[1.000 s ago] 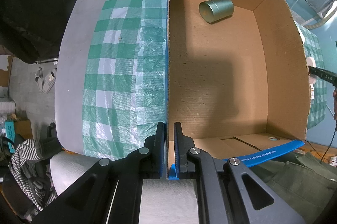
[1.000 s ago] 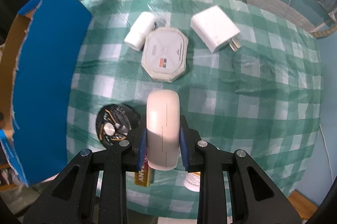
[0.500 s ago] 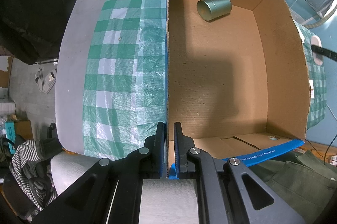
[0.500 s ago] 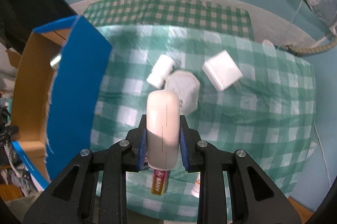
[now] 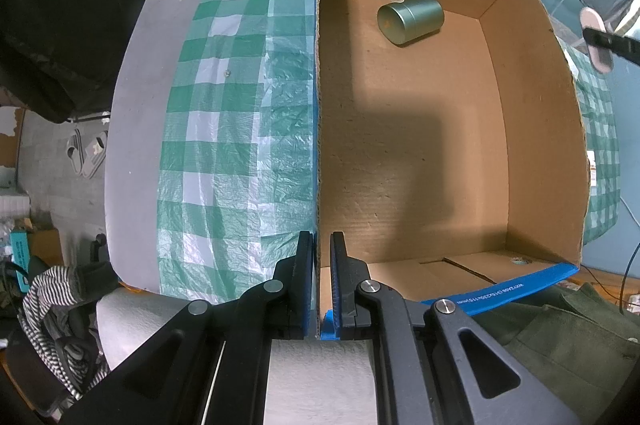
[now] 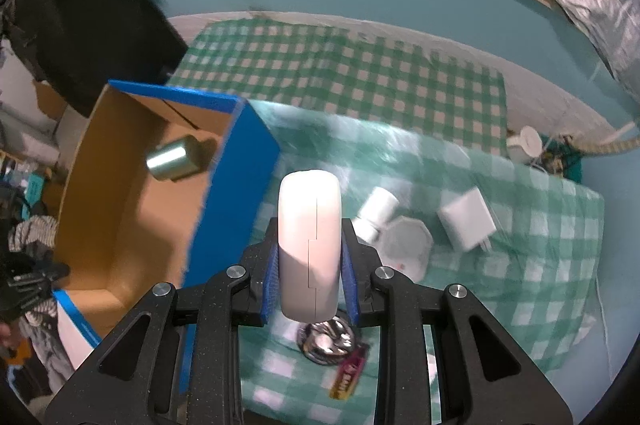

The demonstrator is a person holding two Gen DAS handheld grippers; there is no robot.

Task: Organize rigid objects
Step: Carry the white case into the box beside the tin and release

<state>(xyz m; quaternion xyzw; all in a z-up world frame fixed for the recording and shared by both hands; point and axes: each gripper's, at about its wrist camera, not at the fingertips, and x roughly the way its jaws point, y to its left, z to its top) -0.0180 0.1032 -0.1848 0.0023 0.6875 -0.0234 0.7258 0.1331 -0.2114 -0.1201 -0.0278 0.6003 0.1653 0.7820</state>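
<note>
My left gripper (image 5: 321,279) is clamped tight on the near-left wall of the cardboard box (image 5: 532,129), one finger inside, one outside. Green tin (image 5: 411,19) lies on its side at the far end of the box floor, ahead of those fingers. My right gripper (image 6: 309,265) is closed on a white oval case (image 6: 309,241), held above the checked cloth (image 6: 532,225), box just left of the fingers. Ahead-right on the cloth: white bottle (image 6: 376,211), octagonal puck (image 6: 406,245), white charger (image 6: 466,219).

Left gripper (image 5: 321,281) is clamped down tight on a thin wall, right gripper (image 6: 310,265) is squeezing something, held up high.
</note>
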